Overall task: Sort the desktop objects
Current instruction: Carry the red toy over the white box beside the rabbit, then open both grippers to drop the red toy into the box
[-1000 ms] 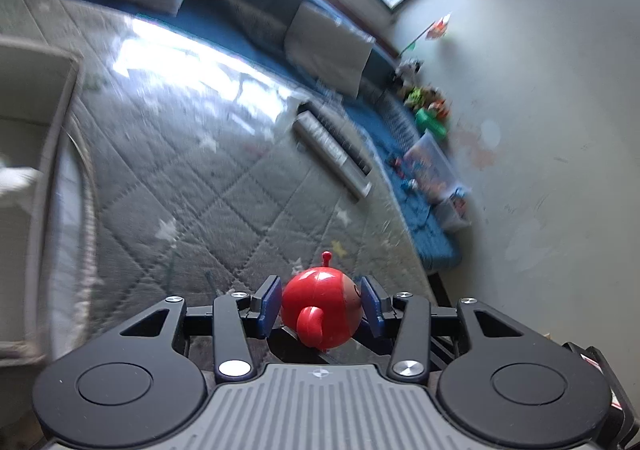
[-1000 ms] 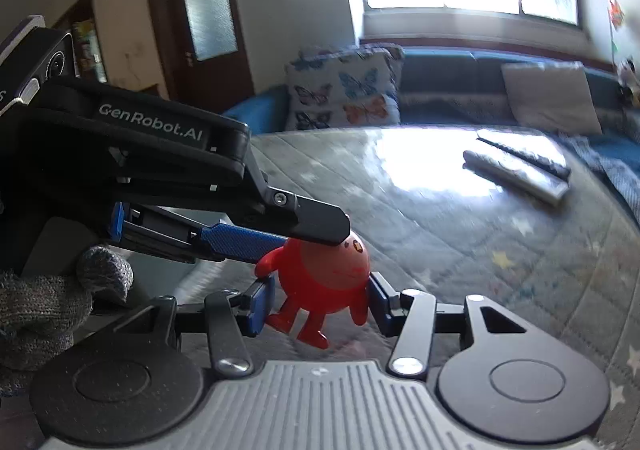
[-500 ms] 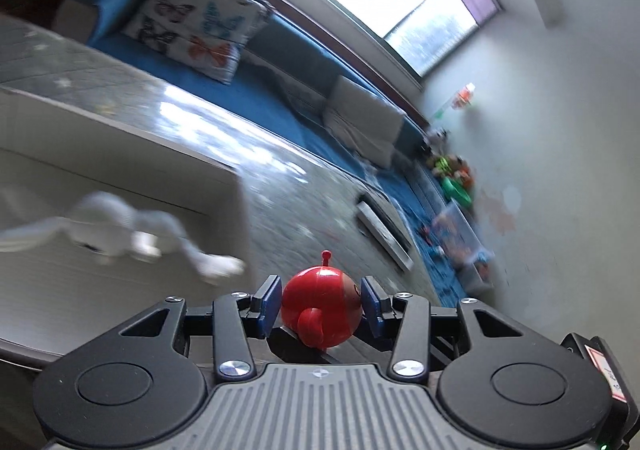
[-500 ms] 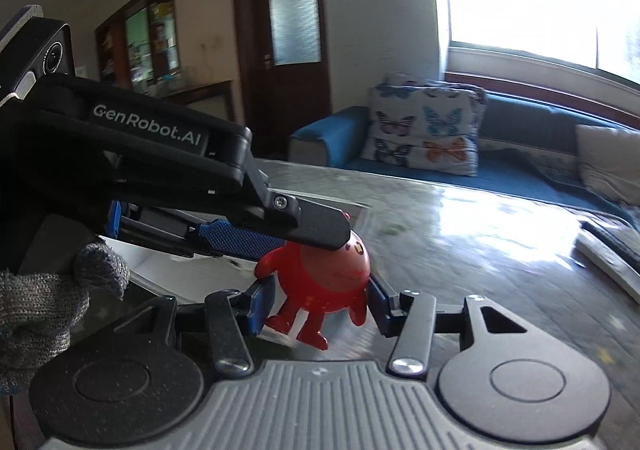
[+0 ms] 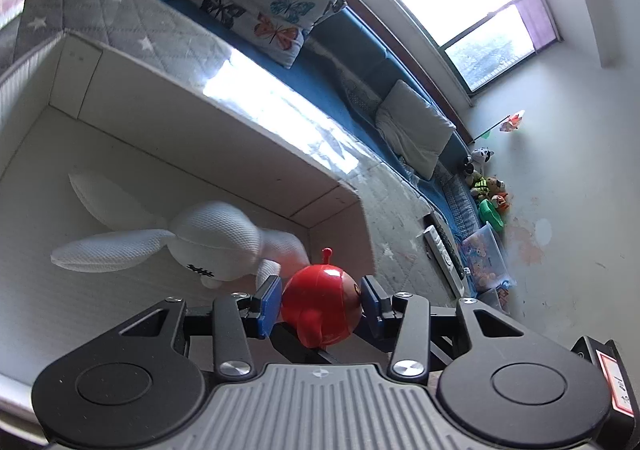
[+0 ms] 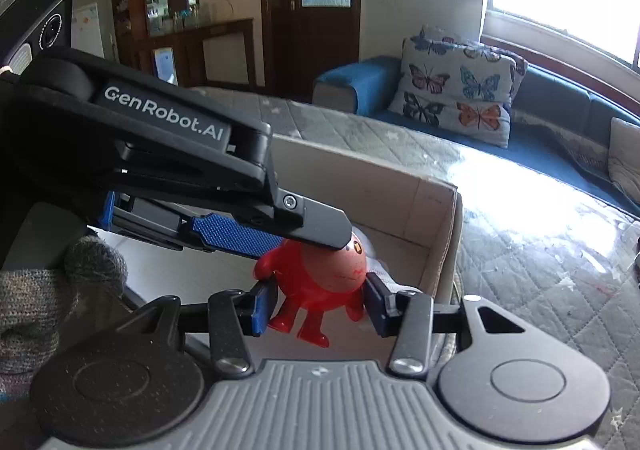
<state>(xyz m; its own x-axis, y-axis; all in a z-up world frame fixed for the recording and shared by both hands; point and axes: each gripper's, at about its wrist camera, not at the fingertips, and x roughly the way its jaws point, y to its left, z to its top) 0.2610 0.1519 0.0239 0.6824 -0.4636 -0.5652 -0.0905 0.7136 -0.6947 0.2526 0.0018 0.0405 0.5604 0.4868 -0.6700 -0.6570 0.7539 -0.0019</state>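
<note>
Your view, left wrist: white cardboard box fills left of frame, on quilted grey surface; white mesh-textured plush rabbit lies inside, just behind your grip. Glossy round red toy figure sits lower centre, over box. Your left gripper and right gripper each pinch it between blue pads, narrowly open. Butterfly cushion upper centre.
</note>
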